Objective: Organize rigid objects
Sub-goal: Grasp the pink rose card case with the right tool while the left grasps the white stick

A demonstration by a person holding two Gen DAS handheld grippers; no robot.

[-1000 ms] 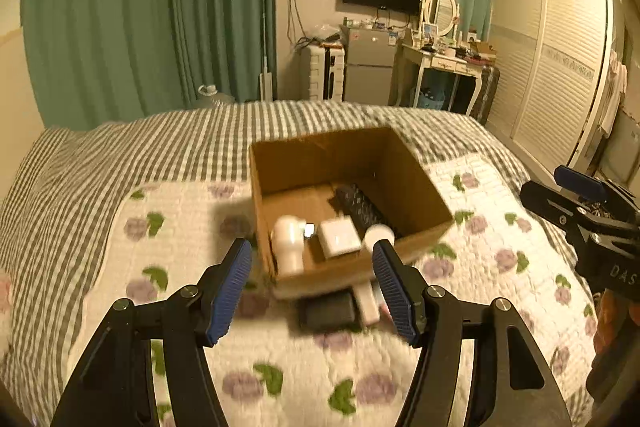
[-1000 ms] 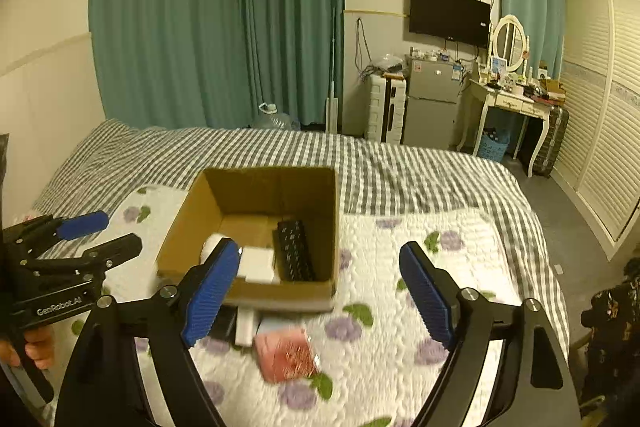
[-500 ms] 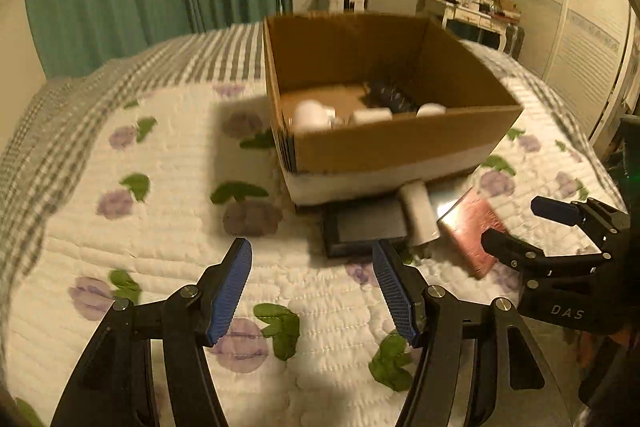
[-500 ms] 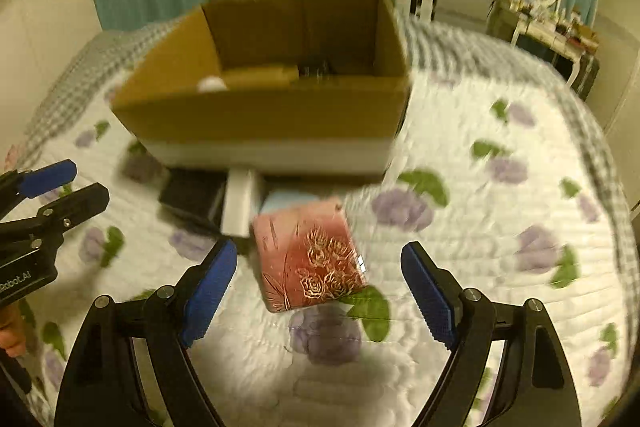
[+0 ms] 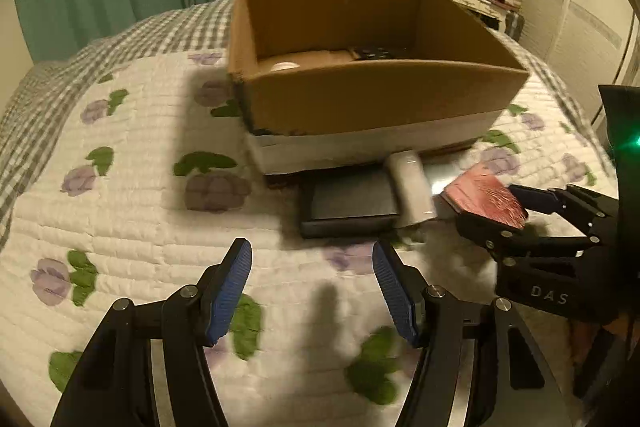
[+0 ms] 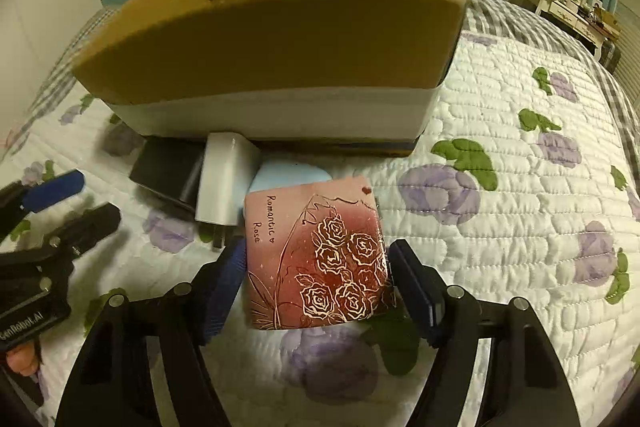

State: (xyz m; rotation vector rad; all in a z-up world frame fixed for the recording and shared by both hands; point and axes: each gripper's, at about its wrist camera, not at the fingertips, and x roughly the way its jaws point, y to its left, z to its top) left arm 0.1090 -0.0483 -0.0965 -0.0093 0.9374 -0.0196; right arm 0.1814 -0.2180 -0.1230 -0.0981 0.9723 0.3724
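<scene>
Left tool tilted downward, 2 blue-padded fingers apart, nothing between. Right tool tilted downward, closing around pink rose-printed square box, pads just beside its edges.

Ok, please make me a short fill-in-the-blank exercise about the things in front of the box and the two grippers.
1. The pink box lies between the fingers of the ____ gripper, whose jaws are closing.
2. The words printed on the pink box are "Romantic ____".
3. The white charger lies between the pink box and a flat ____ box.
4. Nothing is between the fingers of the ____ gripper.

Missing words: right; Rose; black; left
</scene>
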